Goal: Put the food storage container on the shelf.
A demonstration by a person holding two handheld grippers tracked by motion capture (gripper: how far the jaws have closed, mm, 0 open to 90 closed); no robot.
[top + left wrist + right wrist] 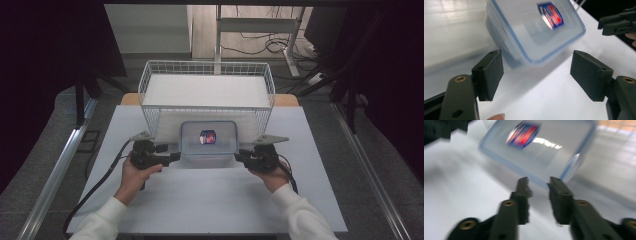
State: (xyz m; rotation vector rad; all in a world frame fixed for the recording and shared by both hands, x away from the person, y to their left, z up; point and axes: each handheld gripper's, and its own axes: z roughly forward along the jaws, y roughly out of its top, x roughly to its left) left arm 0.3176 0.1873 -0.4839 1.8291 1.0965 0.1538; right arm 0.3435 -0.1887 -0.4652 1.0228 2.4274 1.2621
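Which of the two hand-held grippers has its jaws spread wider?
The left gripper: its pads stand far apart, while the right gripper leaves a narrow gap.

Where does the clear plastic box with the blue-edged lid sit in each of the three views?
High view: the clear box lies at centre, just before the wire basket, between the two tools.
Left gripper view: the box is at top centre, beyond the open jaws.
Right gripper view: the box is at top centre, blurred, beyond the jaws.
Shared landmark: the red and blue label on its lid.
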